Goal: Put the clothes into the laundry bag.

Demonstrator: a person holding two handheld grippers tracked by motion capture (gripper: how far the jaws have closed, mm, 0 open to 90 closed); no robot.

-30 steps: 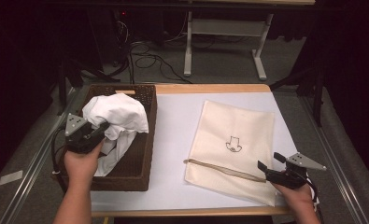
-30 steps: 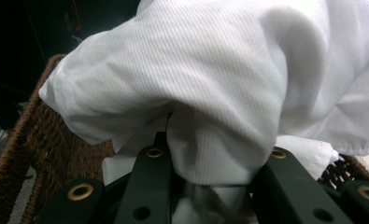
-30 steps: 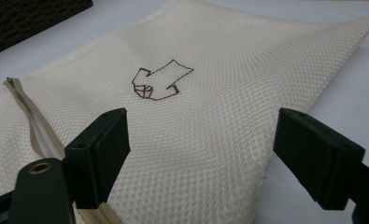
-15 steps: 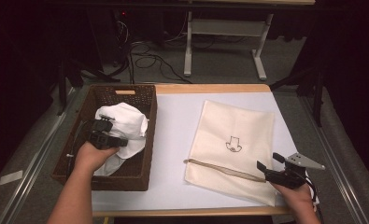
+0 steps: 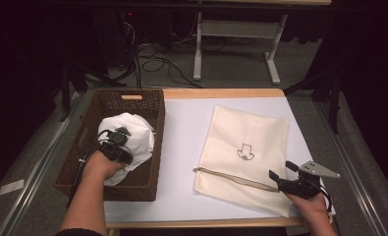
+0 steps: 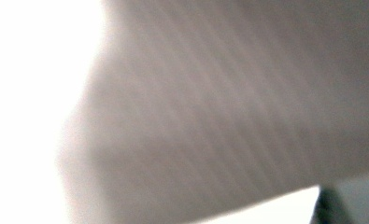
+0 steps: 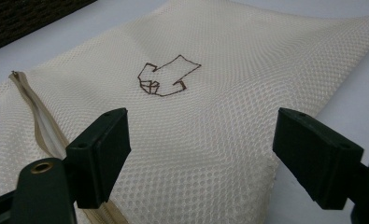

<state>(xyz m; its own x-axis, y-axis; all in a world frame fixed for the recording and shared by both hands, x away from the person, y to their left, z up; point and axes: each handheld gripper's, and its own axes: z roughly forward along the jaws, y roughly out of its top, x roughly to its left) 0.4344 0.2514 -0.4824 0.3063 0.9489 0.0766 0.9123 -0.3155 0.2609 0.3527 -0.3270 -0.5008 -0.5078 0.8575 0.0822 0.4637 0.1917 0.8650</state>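
Left gripper (image 5: 117,142): jaws sunk into the white cloth (image 5: 127,132) inside the wicker basket (image 5: 132,105). Jaws have just been closing after opening wider; fabric lies round them, but whether the pads press on it cannot be told from the high view, and the left gripper view gives nothing but blurred pale fabric (image 6: 219,116) close to the lens. Left hand (image 5: 100,166) behind the gripper, over the basket's near half; forearm comes in over the basket's near rim.

Right gripper (image 7: 198,154): jaws stand apart, nothing between the pads. They rest low over the near right corner of the mesh bag (image 7: 210,121), one jaw beside the zip (image 7: 32,109), the other at the bag's right edge. In the high view the gripper (image 5: 280,174) sits at that same corner, right hand (image 5: 309,206) behind it, well apart from the basket.

Cloth: bunched in a heap, wholly inside the basket, approx. mid-compartment, leaning toward the wall nearest the bag.

Mesh bag (image 5: 245,152): cream, flat on the white table cover (image 5: 186,128), to the right of the basket with a bare strip of cover between. Small brown stitched mark (image 7: 166,77) near its centre. Zip (image 5: 231,178) runs along the bag's near edge, its end pointing toward the basket.

Basket: dark brown, at the left side of the table, handle slot in its far wall.
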